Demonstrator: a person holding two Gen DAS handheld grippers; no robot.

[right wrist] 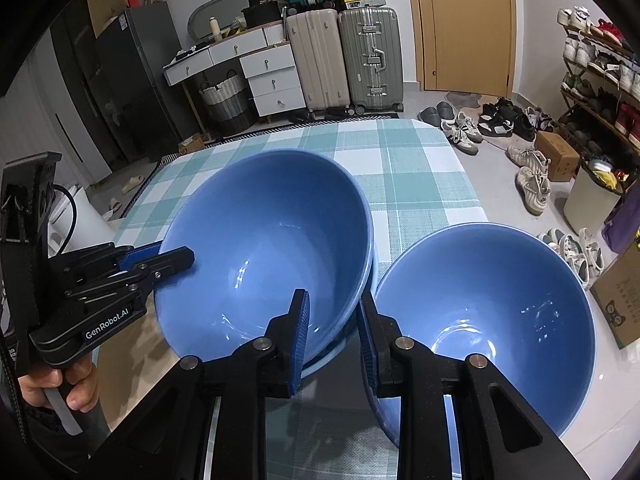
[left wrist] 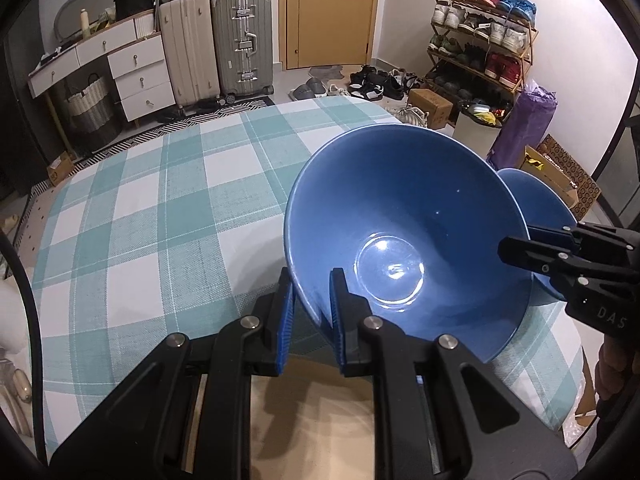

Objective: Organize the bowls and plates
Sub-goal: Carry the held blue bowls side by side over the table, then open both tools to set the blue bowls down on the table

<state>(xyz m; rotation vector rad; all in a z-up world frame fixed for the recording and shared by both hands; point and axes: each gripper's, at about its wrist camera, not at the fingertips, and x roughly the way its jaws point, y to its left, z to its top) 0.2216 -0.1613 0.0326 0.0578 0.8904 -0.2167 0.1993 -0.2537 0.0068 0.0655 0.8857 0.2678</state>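
Left wrist view: my left claw pinches the big blue bowl's rim. My right claw is open, its fingers straddling the rim of a second bowl over the checked table.

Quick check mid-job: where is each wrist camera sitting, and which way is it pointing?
Left wrist: behind the left tool, facing across the teal checked tablecloth toward the yellow wooden door; the tool pinches the large blue glossy bowl's rim.
Right wrist: behind the right tool, same heading, straddling that bowl's rim beside a second blue bowl; the left hand shows.
Shared: both bowls, each other's tool.
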